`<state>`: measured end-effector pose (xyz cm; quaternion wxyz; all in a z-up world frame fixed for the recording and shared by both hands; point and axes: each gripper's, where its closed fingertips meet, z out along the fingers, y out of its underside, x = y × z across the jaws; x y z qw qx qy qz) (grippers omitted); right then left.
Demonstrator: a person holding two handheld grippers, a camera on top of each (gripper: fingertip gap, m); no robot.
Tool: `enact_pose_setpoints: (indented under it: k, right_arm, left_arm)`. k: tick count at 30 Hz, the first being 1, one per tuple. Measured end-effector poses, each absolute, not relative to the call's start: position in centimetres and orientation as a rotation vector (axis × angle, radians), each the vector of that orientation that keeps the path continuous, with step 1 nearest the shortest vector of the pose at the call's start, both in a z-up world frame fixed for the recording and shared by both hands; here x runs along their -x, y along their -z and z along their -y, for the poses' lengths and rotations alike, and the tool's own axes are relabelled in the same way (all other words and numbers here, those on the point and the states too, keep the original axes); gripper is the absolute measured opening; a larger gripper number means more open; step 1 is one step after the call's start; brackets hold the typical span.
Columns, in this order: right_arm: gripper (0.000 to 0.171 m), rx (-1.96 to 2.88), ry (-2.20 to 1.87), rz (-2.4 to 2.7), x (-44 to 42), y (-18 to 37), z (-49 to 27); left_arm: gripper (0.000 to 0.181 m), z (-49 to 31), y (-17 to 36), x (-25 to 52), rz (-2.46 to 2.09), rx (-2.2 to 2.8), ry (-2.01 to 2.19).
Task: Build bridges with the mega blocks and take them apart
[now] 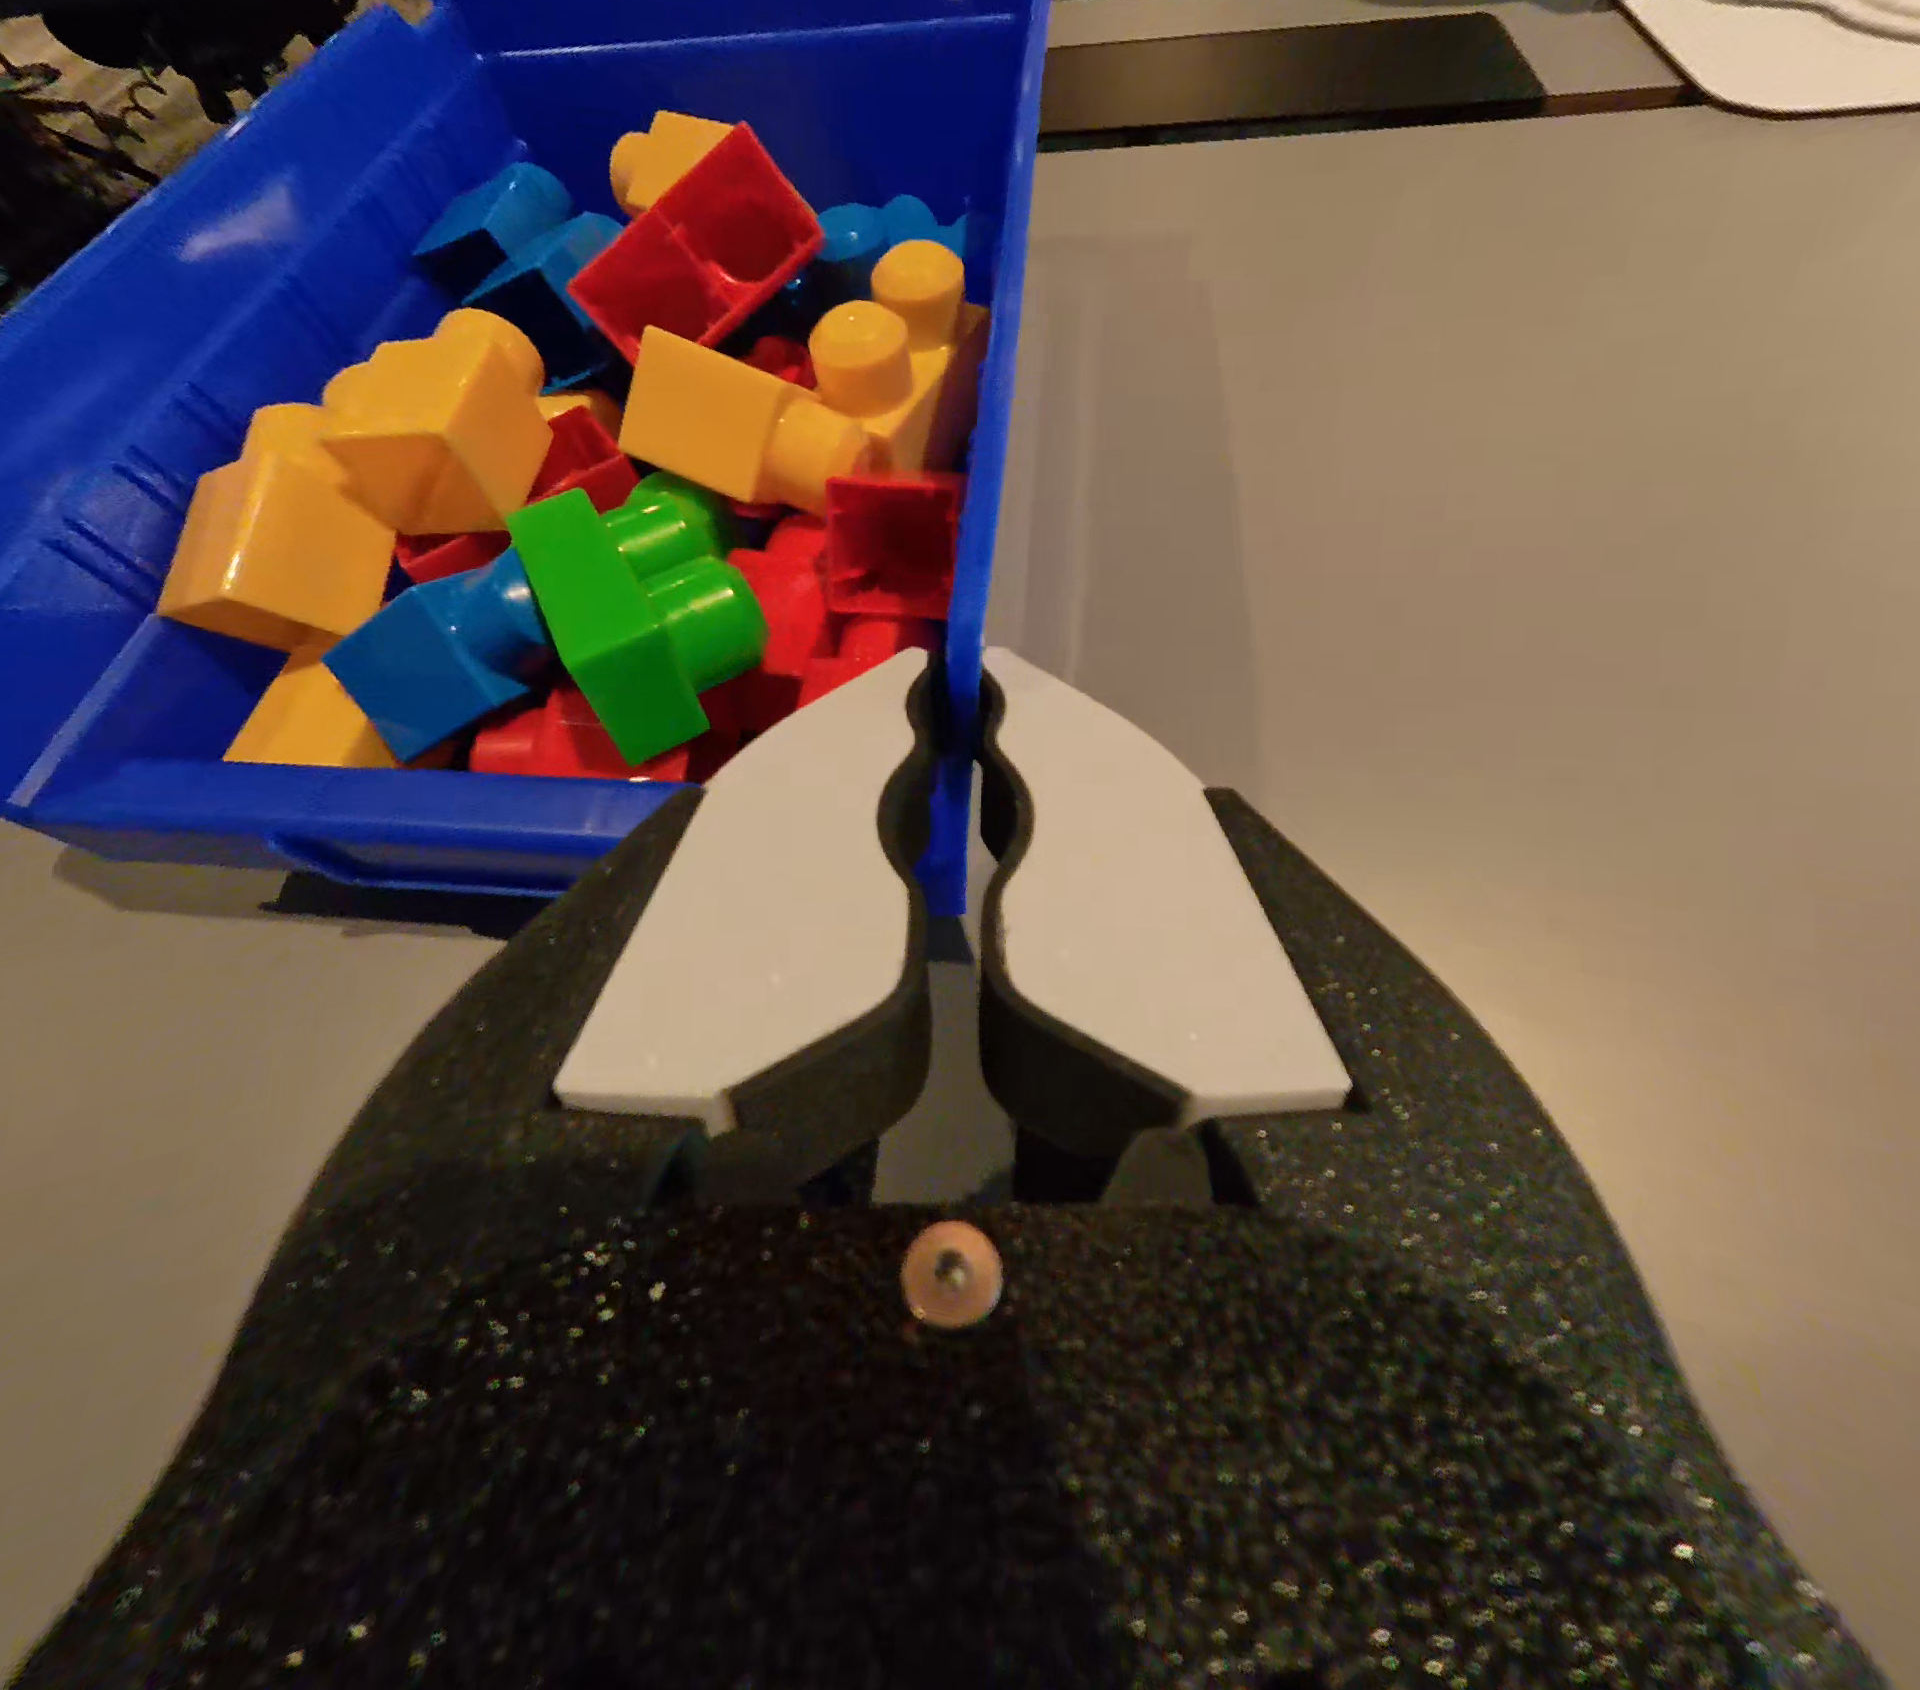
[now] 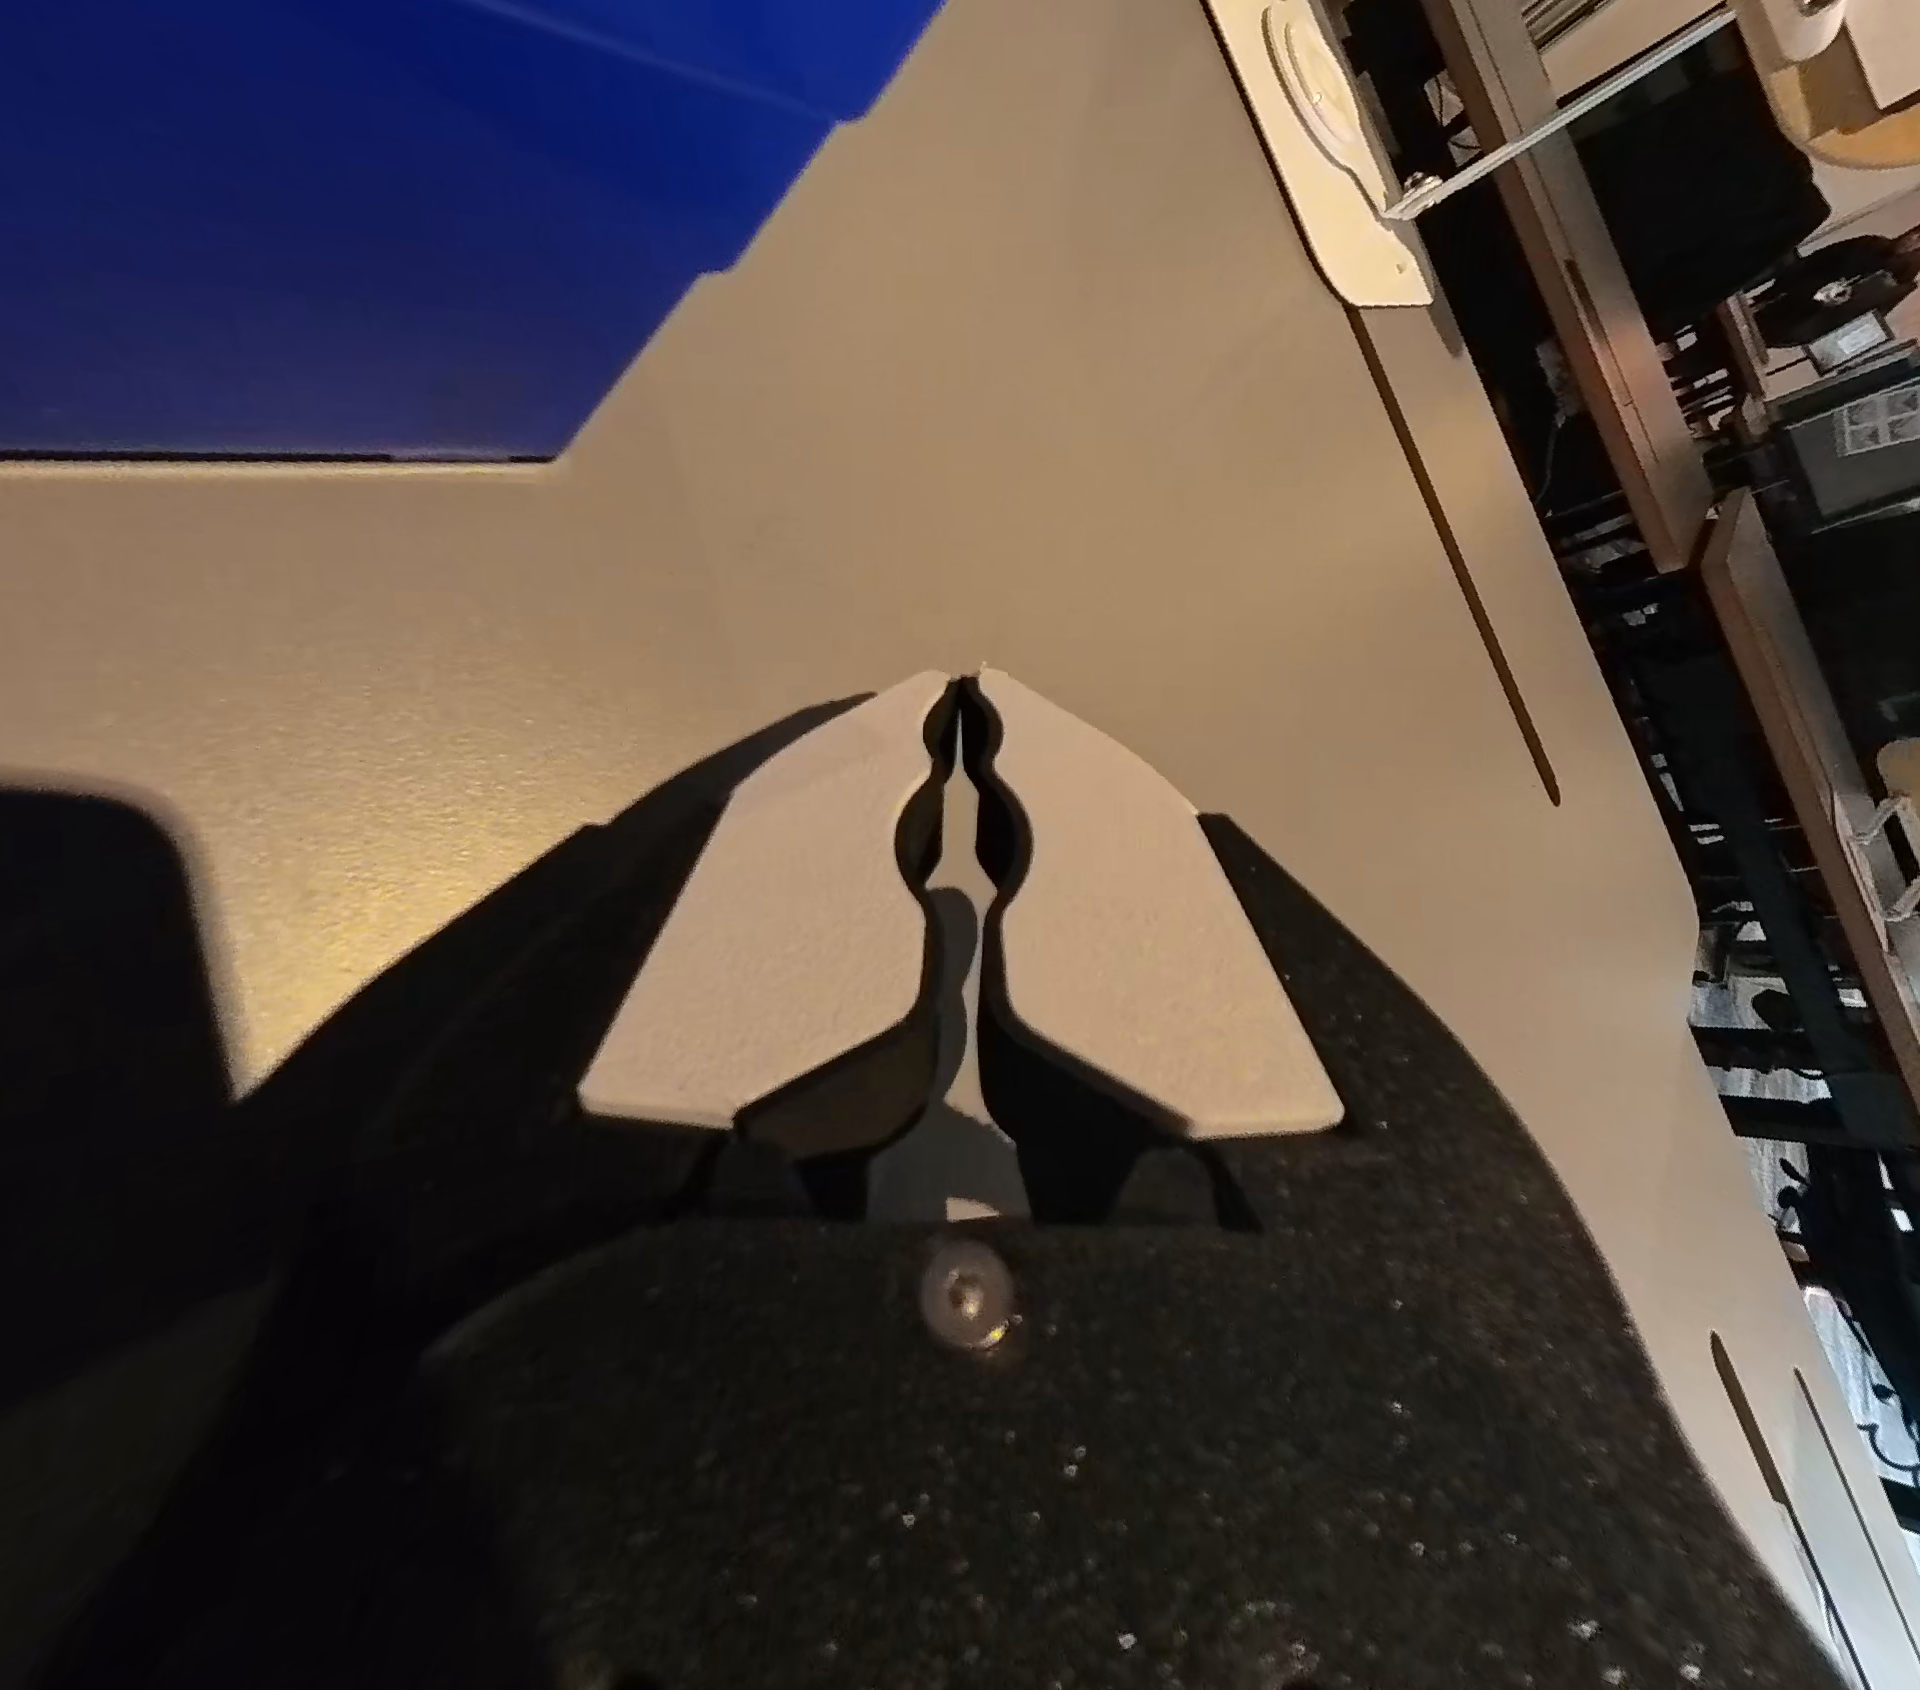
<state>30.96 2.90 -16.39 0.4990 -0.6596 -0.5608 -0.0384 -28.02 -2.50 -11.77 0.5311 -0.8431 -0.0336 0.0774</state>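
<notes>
bin point(image 2: 312, 82): cut off top and left | lower blocks point(image 1: 582, 747): buried; left claw point(image 1: 956, 674): hides bin corner

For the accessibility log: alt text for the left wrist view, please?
The left gripper has its jaws shut on the side wall of a blue bin heaped with yellow, red, blue and green mega blocks. The bin sits on a grey table.
</notes>
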Motion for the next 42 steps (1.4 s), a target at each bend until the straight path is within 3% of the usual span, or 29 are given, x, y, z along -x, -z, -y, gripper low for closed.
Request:
enact_pose_setpoints:
  k: [6, 8, 10, 13, 17, 21, 25, 27, 30, 37, 42]
  right_arm:
    - [0.000, 1.630, 0.086, 1.334, -31.2, 16.4, -3.0]
    - [0.004, 1.690, 0.083, 1.264, -31.9, 16.2, -3.4]
    - [0.013, 1.779, -0.025, 1.110, -32.5, 15.3, -3.3]
    - [0.031, 1.872, -0.629, 0.792, -30.8, 12.0, -0.7]
    - [0.075, 1.908, -0.986, 0.808, -28.5, 8.1, 3.4]
    - [0.077, 1.988, -0.969, 0.868, -26.9, 8.2, 5.6]
    - [0.083, 2.053, -1.002, 0.894, -25.1, 9.8, 6.3]
    - [0.079, 2.080, -0.996, 0.912, -24.6, 10.4, 6.4]
    - [0.055, 2.063, -1.015, 0.987, -24.3, 10.1, 6.8]
    - [0.027, 2.130, -0.658, 1.160, -28.1, 9.6, 3.8]
    - [0.020, 2.155, -0.340, 1.297, -33.2, 9.5, -0.5]
  left_arm:
    - [0.004, 2.4, 11.7, 27.9, 0.091, 1.968, -0.178]
    - [0.023, 2.6, 11.7, 27.8, 0.117, 1.943, -0.160]
    - [0.036, 3.2, 10.9, 27.7, 0.146, 1.880, -0.134]
    - [0.036, 4.0, 9.5, 27.2, 0.151, 1.791, -0.100]
    - [0.040, 3.9, 11.0, 25.8, 0.135, 1.850, -0.025]
    - [0.052, 4.5, 11.1, 24.8, 0.093, 1.863, -0.102]
    - [0.043, 4.5, 11.3, 23.3, 0.013, 1.877, -0.091]
    - [0.043, 4.5, 11.6, 22.9, -0.016, 1.896, -0.106]
    - [0.043, 4.4, 11.9, 22.5, -0.042, 1.913, -0.123]
    - [0.043, 4.4, 12.0, 22.3, -0.048, 1.921, -0.101]
    - [0.043, 4.3, 12.2, 22.0, -0.068, 1.934, -0.099]
